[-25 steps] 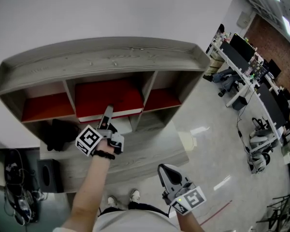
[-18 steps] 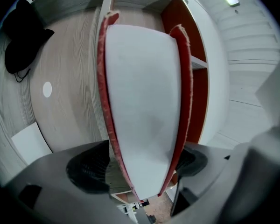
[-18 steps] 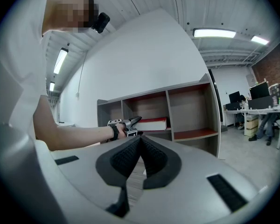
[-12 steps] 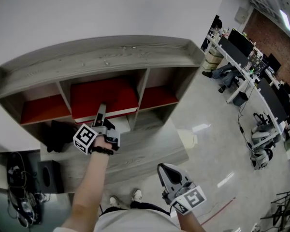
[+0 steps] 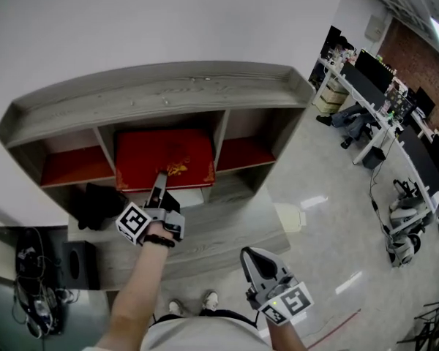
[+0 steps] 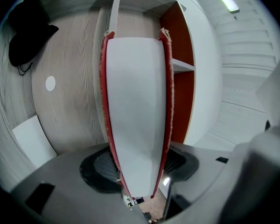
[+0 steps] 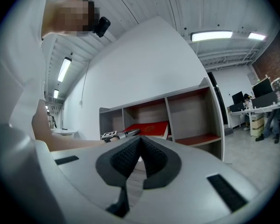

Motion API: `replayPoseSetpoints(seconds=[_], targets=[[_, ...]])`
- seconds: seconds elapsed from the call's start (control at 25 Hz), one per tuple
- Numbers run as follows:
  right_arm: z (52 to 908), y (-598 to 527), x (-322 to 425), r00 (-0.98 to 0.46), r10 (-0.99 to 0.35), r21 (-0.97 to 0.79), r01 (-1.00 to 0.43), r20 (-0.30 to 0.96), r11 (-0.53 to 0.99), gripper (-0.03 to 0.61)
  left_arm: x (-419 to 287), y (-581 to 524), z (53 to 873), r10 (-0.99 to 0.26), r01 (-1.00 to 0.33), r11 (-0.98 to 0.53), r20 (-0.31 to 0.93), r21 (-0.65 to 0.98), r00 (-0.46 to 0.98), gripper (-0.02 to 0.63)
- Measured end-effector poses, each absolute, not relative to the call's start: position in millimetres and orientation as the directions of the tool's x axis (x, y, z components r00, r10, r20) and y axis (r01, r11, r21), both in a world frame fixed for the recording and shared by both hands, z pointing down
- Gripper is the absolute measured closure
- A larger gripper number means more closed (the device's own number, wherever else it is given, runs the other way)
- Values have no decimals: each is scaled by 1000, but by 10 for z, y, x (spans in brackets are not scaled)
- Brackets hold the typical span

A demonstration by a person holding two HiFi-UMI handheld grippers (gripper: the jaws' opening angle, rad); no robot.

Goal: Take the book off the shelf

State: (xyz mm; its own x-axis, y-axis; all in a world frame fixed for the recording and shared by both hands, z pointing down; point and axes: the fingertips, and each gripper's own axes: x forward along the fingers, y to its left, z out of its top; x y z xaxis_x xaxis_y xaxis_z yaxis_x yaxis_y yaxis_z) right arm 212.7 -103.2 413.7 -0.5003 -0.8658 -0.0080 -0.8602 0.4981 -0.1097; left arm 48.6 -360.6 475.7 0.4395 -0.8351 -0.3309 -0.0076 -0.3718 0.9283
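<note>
A red book (image 5: 164, 158) with a gold ornament on its cover sticks out of the middle compartment of the grey wooden shelf (image 5: 168, 93). My left gripper (image 5: 161, 185) holds its front edge. In the left gripper view the book (image 6: 137, 106) stands edge-on, white pages between red covers. It fills my left gripper (image 6: 139, 162), whose jaws are closing with both pads against the covers. My right gripper (image 5: 254, 260) hangs low by the person's body, far from the shelf. It is shut and empty. The right gripper view shows its pads (image 7: 126, 155) meeting, with the book (image 7: 149, 127) far beyond.
A black bag (image 5: 95, 203) lies in the lower left compartment, and a white sheet (image 6: 32, 139) rests on the lower board (image 5: 219, 229). A black box (image 5: 77, 265) stands on the floor at left. Desks with monitors (image 5: 380, 86) line the right side.
The book has come forward out of the middle compartment, so its cover with the gold ornament now shows. My left gripper moved back with it. The right gripper has stayed in place.
</note>
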Motion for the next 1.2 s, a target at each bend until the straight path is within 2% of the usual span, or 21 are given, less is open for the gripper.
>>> replayPoseSetpoints(seconds=[0.32,0.8,0.96,1.2], targets=[[4147,-1007,2202,-508,-861,-114,-855,-21,507,555,521,-3495,4800,-819,16,-393,-358,919,449,365],[4153,-1070,2277,-520,-854,-105,-848,-31,520,555,438,-3232,4628,-790,-47,-477,-405,878,461,374],[4143,-1102,2254,-530,-847,-103,-841,-38,531,555,407,-2992,4603,-775,-57,-482,-396,874,492,376],[4138,-1186,2179,-546,-837,-97,-831,-43,547,555,205,-2656,4636,-778,-141,-476,-341,868,527,376]])
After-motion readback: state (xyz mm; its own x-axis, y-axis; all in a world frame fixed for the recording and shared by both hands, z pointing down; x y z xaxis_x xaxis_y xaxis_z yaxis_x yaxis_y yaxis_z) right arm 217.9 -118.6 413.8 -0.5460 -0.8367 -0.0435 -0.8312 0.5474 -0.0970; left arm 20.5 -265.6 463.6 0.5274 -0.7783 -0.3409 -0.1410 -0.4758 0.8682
